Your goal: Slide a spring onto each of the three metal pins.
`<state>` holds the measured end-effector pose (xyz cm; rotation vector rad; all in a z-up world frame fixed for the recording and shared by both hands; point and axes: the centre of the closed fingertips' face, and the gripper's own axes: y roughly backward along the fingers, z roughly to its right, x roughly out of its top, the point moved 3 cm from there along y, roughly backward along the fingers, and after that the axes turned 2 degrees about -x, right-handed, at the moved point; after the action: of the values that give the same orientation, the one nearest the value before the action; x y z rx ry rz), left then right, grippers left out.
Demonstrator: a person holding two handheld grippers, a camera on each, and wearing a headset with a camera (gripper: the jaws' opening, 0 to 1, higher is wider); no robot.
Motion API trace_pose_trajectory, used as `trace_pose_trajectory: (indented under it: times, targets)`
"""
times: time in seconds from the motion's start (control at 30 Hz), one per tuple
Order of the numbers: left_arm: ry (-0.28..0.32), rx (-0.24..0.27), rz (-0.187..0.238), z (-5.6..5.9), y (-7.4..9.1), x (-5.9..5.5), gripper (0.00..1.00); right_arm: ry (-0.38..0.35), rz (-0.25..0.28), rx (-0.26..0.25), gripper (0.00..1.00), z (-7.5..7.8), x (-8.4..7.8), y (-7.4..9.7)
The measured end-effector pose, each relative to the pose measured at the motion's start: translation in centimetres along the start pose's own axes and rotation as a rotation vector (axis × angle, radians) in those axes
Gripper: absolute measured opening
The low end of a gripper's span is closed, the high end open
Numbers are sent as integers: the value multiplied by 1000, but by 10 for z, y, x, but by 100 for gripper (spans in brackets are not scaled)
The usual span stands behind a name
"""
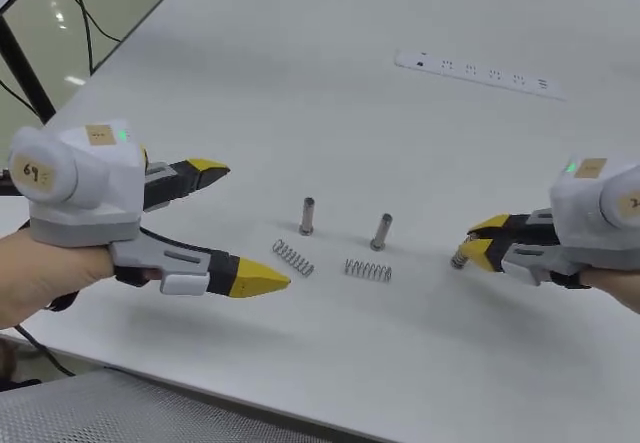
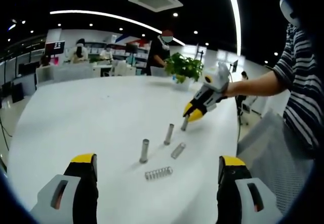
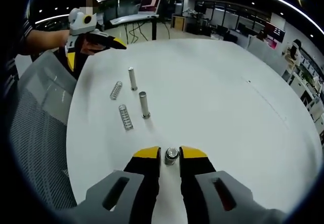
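Left tongs (image 1: 250,225): spread wide, empty; 2 loose springs (image 1: 293,257) lie on the tabletop (image 1: 350,363) just ahead
Right tongs (image 1: 482,241): clenched on 1 held pin (image 3: 172,155)
Progress: 2 standing pins (image 1: 307,215) between the tongs are bare; spring on the held pin, cannot tell

Left claw (image 1: 255,225) gapes wide; right claw (image 1: 472,242) grips pin (image 3: 171,155).

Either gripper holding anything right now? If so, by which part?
The right gripper pinches a metal pin by its upper end, between the jaw tips. The left gripper is open and empty.
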<state>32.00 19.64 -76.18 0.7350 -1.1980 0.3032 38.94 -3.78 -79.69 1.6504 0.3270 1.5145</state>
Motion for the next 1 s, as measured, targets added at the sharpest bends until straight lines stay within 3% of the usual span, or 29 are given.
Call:
trace_pose_trajectory:
  times: [0.3,1.0]
  targets:
    - [5,-4,8,0,-2,3,97,-38,28,-11,24,0,0,0]
    - [9,5,20,-3,0,7,98,-133,112,-30,32,-3,4,13]
